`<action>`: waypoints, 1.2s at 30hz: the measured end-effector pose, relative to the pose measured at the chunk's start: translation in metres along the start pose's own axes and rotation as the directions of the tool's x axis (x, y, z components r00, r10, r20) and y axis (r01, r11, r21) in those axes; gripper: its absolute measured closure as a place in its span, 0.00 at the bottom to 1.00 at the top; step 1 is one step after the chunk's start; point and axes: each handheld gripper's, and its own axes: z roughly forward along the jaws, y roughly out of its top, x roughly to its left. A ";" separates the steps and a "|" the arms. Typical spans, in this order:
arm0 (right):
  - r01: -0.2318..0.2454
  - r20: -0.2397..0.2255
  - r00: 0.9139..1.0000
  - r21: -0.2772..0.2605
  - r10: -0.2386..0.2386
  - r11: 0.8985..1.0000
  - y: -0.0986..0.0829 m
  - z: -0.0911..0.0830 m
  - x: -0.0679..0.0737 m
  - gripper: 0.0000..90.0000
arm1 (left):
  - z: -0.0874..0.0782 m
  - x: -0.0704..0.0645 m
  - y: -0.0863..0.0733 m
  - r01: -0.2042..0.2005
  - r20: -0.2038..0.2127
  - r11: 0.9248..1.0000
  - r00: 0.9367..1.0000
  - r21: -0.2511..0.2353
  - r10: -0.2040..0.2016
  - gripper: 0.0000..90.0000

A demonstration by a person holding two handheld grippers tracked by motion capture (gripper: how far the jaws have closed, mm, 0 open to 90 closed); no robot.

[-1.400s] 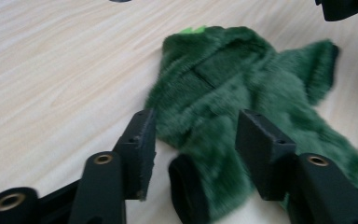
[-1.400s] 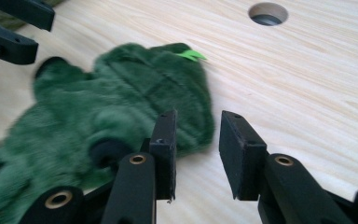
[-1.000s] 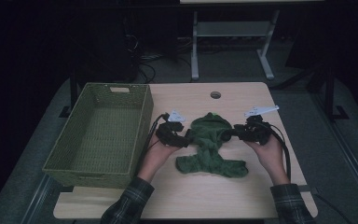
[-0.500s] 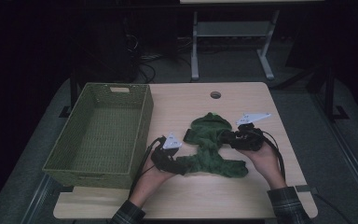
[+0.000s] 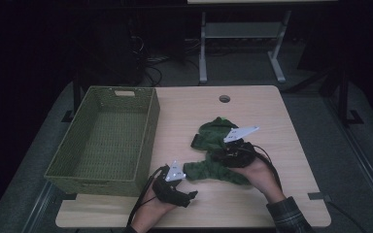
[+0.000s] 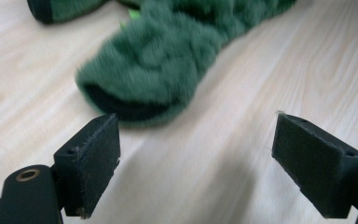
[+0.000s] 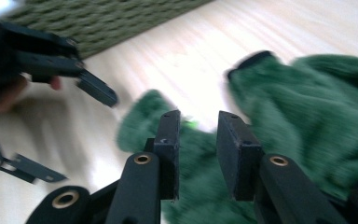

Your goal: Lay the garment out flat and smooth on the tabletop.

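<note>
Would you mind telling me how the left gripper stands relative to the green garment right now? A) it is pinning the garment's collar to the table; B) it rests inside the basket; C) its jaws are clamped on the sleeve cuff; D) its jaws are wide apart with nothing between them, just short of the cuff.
D: in the left gripper view the left gripper has its jaws spread wide over bare table, with the green garment cuff lying just beyond them.
</note>
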 end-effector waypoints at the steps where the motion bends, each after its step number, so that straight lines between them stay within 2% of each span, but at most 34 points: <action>1: 0.008 -0.015 1.000 -0.002 -0.008 1.000 0.001 0.003 0.002 0.79 | 0.000 -0.001 -0.002 0.003 -0.004 1.000 1.000 0.003 -0.003 0.16; 7: 0.020 -0.056 0.998 0.008 -0.020 1.000 0.005 0.016 0.018 0.84 | 0.001 0.000 -0.011 -0.017 -0.031 1.000 0.999 0.007 0.017 0.15; 11: 0.041 -0.081 0.996 0.014 -0.039 0.999 0.007 0.028 0.030 0.86 | 0.002 0.000 -0.015 -0.024 -0.027 1.000 0.999 -0.015 0.023 0.14; 14: 0.061 -0.092 0.994 0.038 -0.057 0.997 0.007 0.038 0.037 0.86 | 0.001 0.002 -0.016 -0.033 -0.014 0.999 0.999 -0.009 0.032 0.14; 19: 0.094 -0.091 0.992 0.067 -0.087 0.993 0.005 0.055 0.046 0.86 | 0.001 0.003 -0.016 -0.035 -0.011 0.999 0.999 -0.010 0.035 0.14; 22: 0.094 -0.090 0.992 0.086 -0.087 0.992 0.003 0.065 0.051 0.84 | 0.001 0.003 -0.016 -0.037 -0.012 0.999 0.999 -0.009 0.036 0.14; 25: 0.099 -0.081 0.993 0.108 -0.090 0.989 0.000 0.074 0.053 0.79 | 0.001 0.003 -0.016 -0.032 -0.010 0.999 0.999 -0.010 0.032 0.14; 29: 0.115 -0.043 0.993 0.137 -0.110 0.984 -0.004 0.084 0.056 0.78 | 0.001 0.003 -0.016 -0.032 -0.010 0.999 0.999 -0.009 0.032 0.14; 31: 0.144 -0.008 0.990 0.145 -0.144 0.979 -0.008 0.088 0.055 0.79 | 0.001 0.002 -0.016 -0.029 -0.010 1.000 1.000 -0.009 0.029 0.14; 36: 0.151 0.017 0.988 0.141 -0.154 0.979 -0.011 0.089 0.059 0.88 | 0.001 0.002 -0.016 -0.031 -0.009 0.999 0.999 -0.010 0.031 0.14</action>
